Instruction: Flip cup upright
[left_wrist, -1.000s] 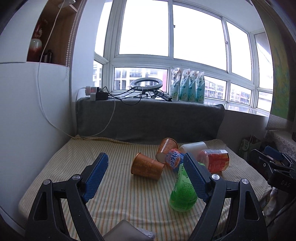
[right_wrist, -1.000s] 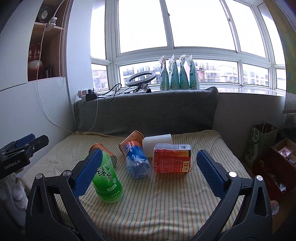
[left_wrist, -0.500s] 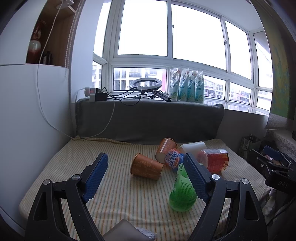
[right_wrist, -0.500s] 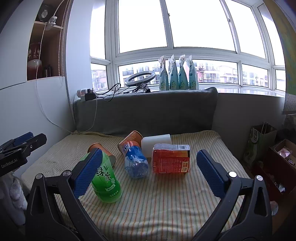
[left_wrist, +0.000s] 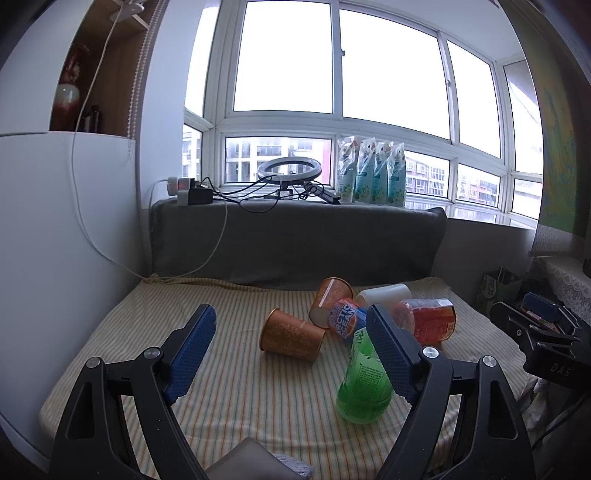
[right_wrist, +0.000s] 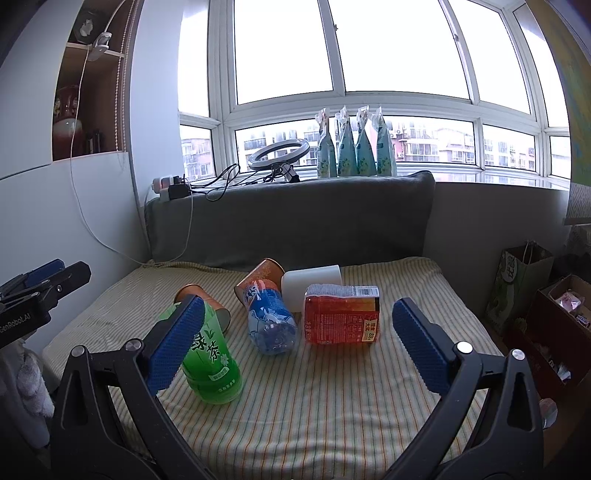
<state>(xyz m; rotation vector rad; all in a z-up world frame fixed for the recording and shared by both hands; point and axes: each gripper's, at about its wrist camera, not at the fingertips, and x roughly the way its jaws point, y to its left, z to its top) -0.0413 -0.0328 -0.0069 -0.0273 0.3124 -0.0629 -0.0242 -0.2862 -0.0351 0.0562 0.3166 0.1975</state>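
Three cups lie on their sides on the striped mat (left_wrist: 229, 391): a copper cup (left_wrist: 291, 335) nearest the left gripper, a second copper cup (left_wrist: 330, 297) behind it, and a white cup (left_wrist: 382, 295). In the right wrist view the same copper cups (right_wrist: 205, 299) (right_wrist: 263, 275) and the white cup (right_wrist: 312, 286) show. My left gripper (left_wrist: 288, 349) is open and empty, held above the mat in front of the near copper cup. My right gripper (right_wrist: 295, 347) is open and empty, in front of the bottles.
A green tea bottle (right_wrist: 210, 360), a blue-and-orange bottle (right_wrist: 269, 319) and a red bottle (right_wrist: 341, 319) lie among the cups. A grey cushion (right_wrist: 295, 218) backs the mat. A white wall (left_wrist: 55, 240) stands left. Bags and boxes (right_wrist: 535, 295) sit right.
Both views have shifted only slightly; the cups and bottles have not moved, and both grippers stay open.
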